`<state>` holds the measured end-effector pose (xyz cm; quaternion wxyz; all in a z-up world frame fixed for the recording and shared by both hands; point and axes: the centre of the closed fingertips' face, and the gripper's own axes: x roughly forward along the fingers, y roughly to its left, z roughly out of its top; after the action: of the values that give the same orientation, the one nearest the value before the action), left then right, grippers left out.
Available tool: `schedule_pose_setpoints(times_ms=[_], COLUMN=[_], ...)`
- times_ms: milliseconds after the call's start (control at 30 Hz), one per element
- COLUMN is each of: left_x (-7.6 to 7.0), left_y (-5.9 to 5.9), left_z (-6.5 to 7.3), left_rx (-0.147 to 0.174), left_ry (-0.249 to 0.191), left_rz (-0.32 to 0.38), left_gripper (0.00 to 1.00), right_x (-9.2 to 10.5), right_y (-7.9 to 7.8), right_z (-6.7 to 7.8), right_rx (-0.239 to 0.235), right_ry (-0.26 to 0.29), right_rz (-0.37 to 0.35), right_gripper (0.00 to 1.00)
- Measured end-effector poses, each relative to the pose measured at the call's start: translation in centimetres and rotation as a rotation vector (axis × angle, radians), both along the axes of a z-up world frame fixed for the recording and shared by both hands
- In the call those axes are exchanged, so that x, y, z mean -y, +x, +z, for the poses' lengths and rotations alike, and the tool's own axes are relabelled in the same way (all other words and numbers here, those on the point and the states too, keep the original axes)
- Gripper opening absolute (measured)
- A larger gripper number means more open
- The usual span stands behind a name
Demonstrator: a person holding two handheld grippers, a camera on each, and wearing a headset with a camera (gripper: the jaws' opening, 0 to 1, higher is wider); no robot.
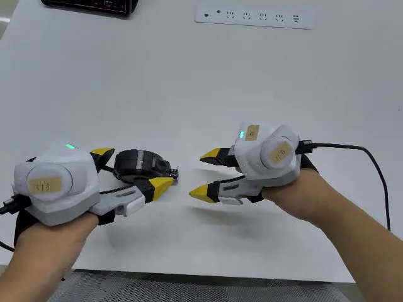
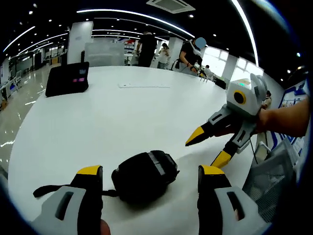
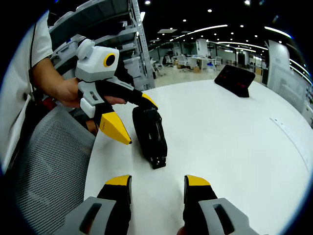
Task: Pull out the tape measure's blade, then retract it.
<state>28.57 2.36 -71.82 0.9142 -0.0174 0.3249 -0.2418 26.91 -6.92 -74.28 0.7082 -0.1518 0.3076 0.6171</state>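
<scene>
A black tape measure (image 1: 141,165) lies on the white table, its blade not drawn out. My left gripper (image 1: 133,168) stands open around it, one yellow-tipped finger on each side; the case (image 2: 145,175) sits between the fingers without touching them, and its black wrist strap (image 2: 49,190) trails off to one side. My right gripper (image 1: 205,173) is open too, a short way to the right of the case, pointing at its blade end (image 3: 157,161). Seen from the right gripper, the tape measure (image 3: 149,129) lies just ahead, the left gripper (image 3: 131,121) straddling it.
A white power strip (image 1: 254,16) and a black device (image 1: 90,5) lie at the table's far edge. The near table edge (image 1: 189,272) runs just under my hands, with a mesh chair (image 3: 46,171) below. A black cable (image 1: 359,157) trails from the right gripper. People stand in the background (image 2: 188,51).
</scene>
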Motion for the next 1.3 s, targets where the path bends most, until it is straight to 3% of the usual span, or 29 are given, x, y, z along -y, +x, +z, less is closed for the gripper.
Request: schedule_pose_setpoints(times_ms=[133,267,400,633,1000,1167,1300], left_x=[-0.2,-0.6,-0.7,-0.6,-0.4,-0.6,-0.5], left_y=[-0.3,-0.5,-0.8,-1.2,-1.5,-1.8,-2.1], left_z=[0.4,0.6,0.8,0.8,1.6,1.8,2.0], left_rx=[0.01,0.035,0.043,0.047,0.104,0.124,0.133], left_ry=[0.016,0.079,0.108,0.123,0.138,0.155,0.143], left_rz=[-0.037,-0.086,-0.12,-0.163,-0.216,-0.25,-0.274], left_gripper=[0.79,0.81,0.83,0.86,0.93,0.95,0.98], right_x=[0.7,1.4,2.2,3.3,4.8,5.8,6.6], right_y=[0.0,0.0,-0.2,-0.3,0.0,-0.4,-0.7], right_z=[0.3,0.6,0.8,1.1,2.1,2.3,2.4], right_rx=[0.005,0.018,0.012,0.027,0.057,0.054,0.049], right_ry=[0.001,-0.001,-0.009,-0.014,0.003,0.009,0.011], right_rz=[-0.023,-0.047,-0.067,-0.097,-0.157,-0.177,-0.195], right_gripper=[0.45,0.51,0.53,0.6,0.7,0.73,0.74])
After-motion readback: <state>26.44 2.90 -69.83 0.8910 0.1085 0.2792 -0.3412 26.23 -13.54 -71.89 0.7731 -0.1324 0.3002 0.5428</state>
